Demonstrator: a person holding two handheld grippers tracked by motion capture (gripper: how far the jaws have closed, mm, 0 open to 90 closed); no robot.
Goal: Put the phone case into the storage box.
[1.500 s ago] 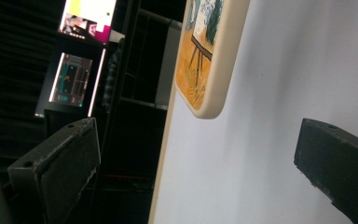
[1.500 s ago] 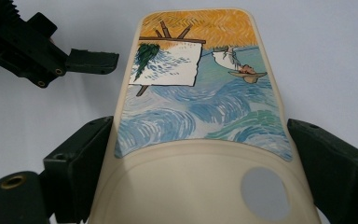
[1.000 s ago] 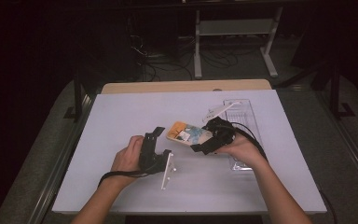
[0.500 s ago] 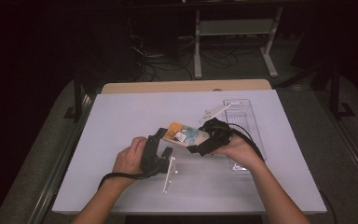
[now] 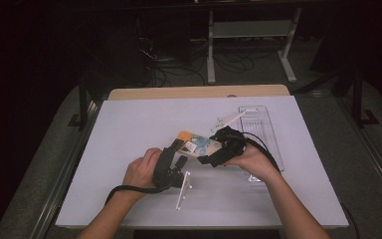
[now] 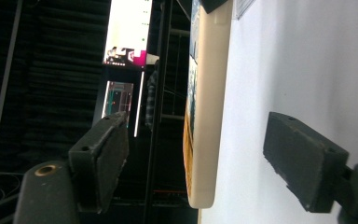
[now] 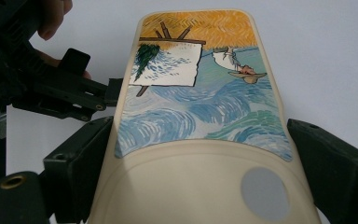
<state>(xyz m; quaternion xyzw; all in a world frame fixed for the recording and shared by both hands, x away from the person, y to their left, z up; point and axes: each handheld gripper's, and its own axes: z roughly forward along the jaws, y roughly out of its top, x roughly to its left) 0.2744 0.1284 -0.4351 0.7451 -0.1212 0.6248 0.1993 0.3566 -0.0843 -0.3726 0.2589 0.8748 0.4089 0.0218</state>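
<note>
A cream case (image 5: 193, 145) with a painted picture of blue waves and an orange sky lies low over the white table (image 5: 129, 129). My right gripper (image 5: 214, 155) is shut on its plain end; in the right gripper view the case (image 7: 200, 116) sits between both black jaws. My left gripper (image 5: 177, 154) is open at the case's orange end. In the left gripper view the case (image 6: 208, 116) shows edge-on between the wide-apart jaws, touching neither. The left gripper (image 7: 95, 74) also appears in the right gripper view, beside the case's left edge.
A clear plastic tray (image 5: 257, 125) lies on the right of the table behind my right hand, with a white flat piece (image 5: 227, 119) leaning at its near corner. A thin white strip (image 5: 184, 189) lies near the front edge by my left hand.
My right gripper has carried the case leftward. My left gripper has moved forward and right, so its open jaws now straddle the orange end.
</note>
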